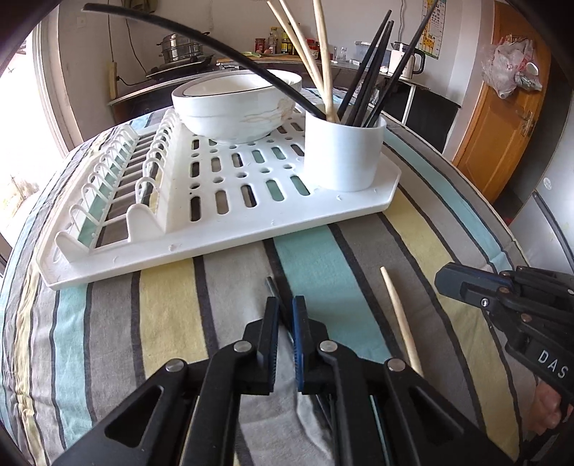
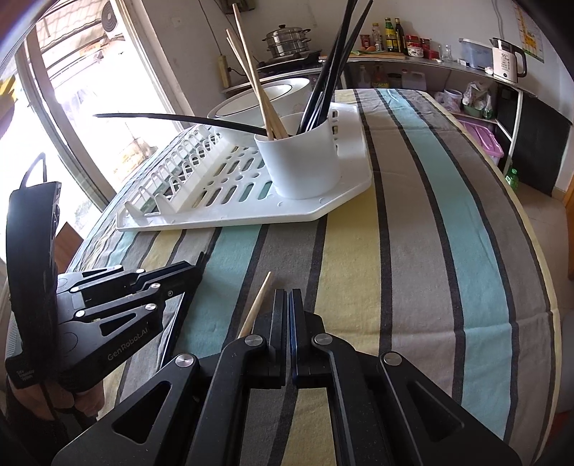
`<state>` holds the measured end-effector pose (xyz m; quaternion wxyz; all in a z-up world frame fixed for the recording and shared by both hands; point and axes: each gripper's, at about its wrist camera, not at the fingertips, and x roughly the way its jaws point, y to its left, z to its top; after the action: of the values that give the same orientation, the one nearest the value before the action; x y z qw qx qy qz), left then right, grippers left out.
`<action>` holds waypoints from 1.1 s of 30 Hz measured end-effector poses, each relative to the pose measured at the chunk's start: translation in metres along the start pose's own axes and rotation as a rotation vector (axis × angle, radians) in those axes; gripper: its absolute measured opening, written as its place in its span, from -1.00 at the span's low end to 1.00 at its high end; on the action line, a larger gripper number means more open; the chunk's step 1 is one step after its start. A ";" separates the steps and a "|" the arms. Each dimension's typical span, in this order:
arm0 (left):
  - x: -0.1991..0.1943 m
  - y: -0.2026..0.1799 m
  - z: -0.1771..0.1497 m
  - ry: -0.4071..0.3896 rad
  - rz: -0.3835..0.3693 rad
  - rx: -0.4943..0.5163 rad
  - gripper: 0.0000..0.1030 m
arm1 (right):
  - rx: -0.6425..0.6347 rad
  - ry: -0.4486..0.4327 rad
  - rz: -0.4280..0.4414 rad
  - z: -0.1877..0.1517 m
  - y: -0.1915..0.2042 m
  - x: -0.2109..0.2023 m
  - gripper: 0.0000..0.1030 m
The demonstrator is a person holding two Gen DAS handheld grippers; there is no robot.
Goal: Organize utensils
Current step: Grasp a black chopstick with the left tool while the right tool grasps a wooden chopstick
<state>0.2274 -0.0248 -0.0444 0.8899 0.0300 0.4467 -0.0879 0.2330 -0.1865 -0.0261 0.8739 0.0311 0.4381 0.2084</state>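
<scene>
My left gripper (image 1: 285,304) is shut on a black chopstick (image 1: 269,285) that lies on the striped cloth, its tip poking out past the fingers. A wooden chopstick (image 1: 400,315) (image 2: 256,308) lies loose on the cloth between the two grippers. My right gripper (image 2: 288,294) is shut with nothing in it, just right of that wooden chopstick; it also shows at the right edge of the left wrist view (image 1: 441,279). A white cup (image 1: 342,154) (image 2: 299,161) on the drying rack (image 1: 215,247) holds several black and wooden chopsticks.
A white bowl (image 1: 236,104) sits at the back of the rack, left of the cup. One long black chopstick (image 1: 179,32) leans far out of the cup to the left. The table edge (image 2: 538,269) falls away at the right. A kitchen counter (image 2: 430,61) stands behind.
</scene>
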 end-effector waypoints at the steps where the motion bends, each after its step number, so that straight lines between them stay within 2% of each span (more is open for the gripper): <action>1: 0.000 0.007 -0.001 0.002 0.011 0.006 -0.84 | -0.006 0.001 0.003 0.000 0.002 0.000 -0.99; 5: 0.001 0.036 0.001 0.023 0.039 -0.008 -0.84 | -0.007 0.011 0.013 -0.001 0.009 0.005 -0.92; 9: -0.005 0.058 -0.002 0.054 -0.003 -0.114 -0.84 | -0.026 0.031 0.019 -0.001 0.019 0.012 -0.78; 12: -0.011 0.058 -0.011 0.057 -0.043 -0.152 -0.78 | -0.047 0.050 0.000 0.002 0.027 0.022 -0.78; 15: -0.012 0.051 -0.012 0.055 -0.026 -0.153 -0.65 | -0.067 0.070 -0.037 0.006 0.033 0.031 -0.78; 17: -0.010 0.045 -0.009 0.059 0.004 -0.156 -0.63 | -0.071 0.073 -0.068 0.008 0.036 0.034 -0.78; 20: -0.008 0.030 -0.008 0.058 0.082 -0.093 -0.60 | -0.081 0.081 -0.115 0.011 0.039 0.036 -0.78; 22: -0.008 0.027 -0.010 0.044 0.105 -0.081 -0.60 | -0.082 0.079 -0.136 0.010 0.039 0.036 -0.78; 24: -0.009 0.032 -0.010 0.035 0.091 -0.097 -0.62 | -0.084 0.088 -0.163 0.009 0.037 0.038 -0.84; 27: -0.010 0.035 -0.011 0.029 0.100 -0.104 -0.83 | -0.096 0.074 -0.163 0.007 0.035 0.038 -0.91; 33: -0.010 0.036 -0.009 0.028 0.090 -0.099 -0.85 | -0.112 0.080 -0.145 0.009 0.036 0.038 -0.92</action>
<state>0.2207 0.0132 -0.0427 0.8871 0.0075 0.4609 -0.0251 0.2483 -0.1377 -0.0407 0.8688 -0.0578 0.4615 0.1699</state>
